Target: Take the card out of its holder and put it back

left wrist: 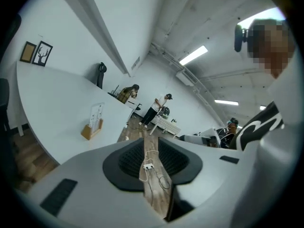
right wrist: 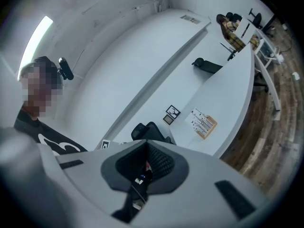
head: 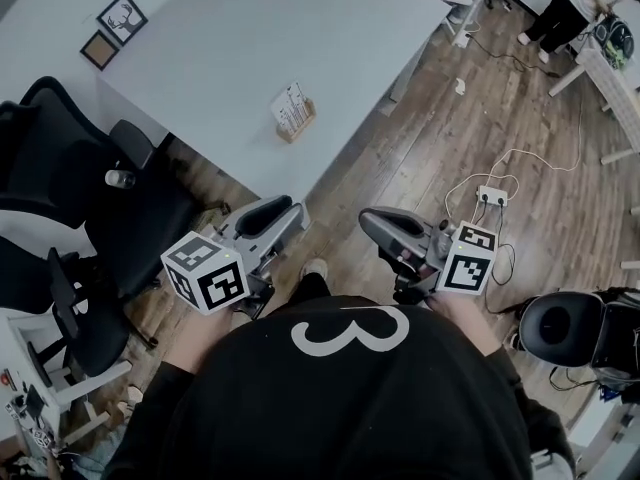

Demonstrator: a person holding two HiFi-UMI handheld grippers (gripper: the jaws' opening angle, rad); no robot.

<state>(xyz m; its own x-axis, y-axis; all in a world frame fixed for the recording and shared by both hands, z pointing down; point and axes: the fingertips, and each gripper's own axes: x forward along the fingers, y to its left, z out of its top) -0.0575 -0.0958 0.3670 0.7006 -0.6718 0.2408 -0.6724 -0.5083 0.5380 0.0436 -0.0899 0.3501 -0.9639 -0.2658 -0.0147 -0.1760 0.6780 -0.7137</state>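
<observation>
The card [head: 290,104] stands upright in its wooden holder [head: 298,125] on the white table [head: 230,58], well ahead of my fingertips. My left gripper [head: 293,211] has its fingers slightly spread, holding nothing. My right gripper [head: 368,219] has its fingers pressed together, empty.

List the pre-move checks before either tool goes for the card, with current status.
1. Card seated upright in the holder: ok.
2. Holder close to the near edge of the table, nothing around it: ok.
3. Left tool open and empty: ok; floor shows through the gap.
4. Right tool open for a grasp: not ok; jaws together, nothing held.
5. Tools lined up at the card: not ok; both are held near the body, short of the table.
6. Holder fixed to the table: cannot tell.
</observation>
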